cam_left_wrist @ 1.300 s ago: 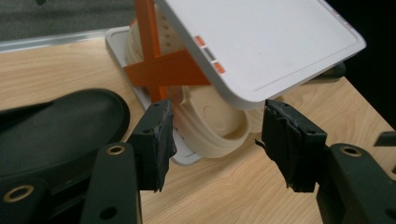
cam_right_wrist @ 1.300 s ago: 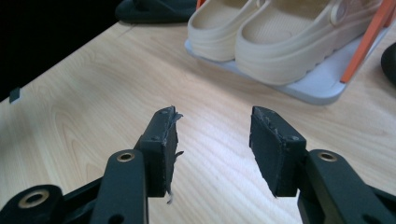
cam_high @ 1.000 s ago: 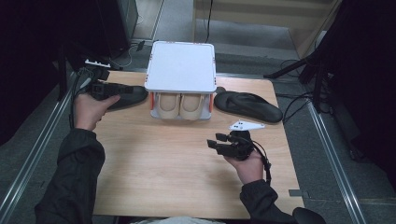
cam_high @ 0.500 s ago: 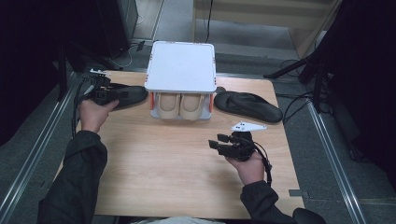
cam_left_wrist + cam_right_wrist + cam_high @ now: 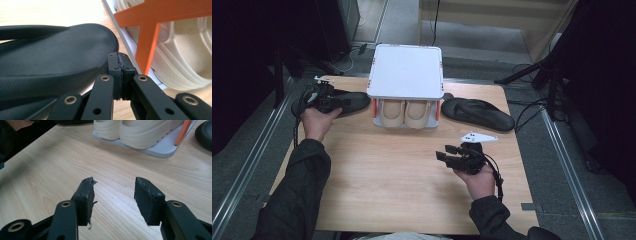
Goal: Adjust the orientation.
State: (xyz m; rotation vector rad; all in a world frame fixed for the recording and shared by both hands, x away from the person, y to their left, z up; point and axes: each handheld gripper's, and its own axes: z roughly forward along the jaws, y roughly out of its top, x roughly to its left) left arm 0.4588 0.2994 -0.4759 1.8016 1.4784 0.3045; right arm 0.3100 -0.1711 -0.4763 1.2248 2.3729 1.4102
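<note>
My left gripper rests low on the black flip-flop at the table's far left. In the left gripper view its pads are pressed flat together with nothing between them, right beside the rounded end of that flip-flop. My right gripper hovers over the table's right half, held in a hand, jaws wide apart. In the right gripper view it is open over bare wood. A second black flip-flop lies at the far right.
A white two-level shoe rack stands at the back middle, with orange braces and a pair of beige shoes on its lower shelf. The wooden table is edged by metal rails and cables on the floor.
My left hand has sunk and shifted slightly right, down onto the left flip-flop. The right hand and its gripper have stayed where they were.
</note>
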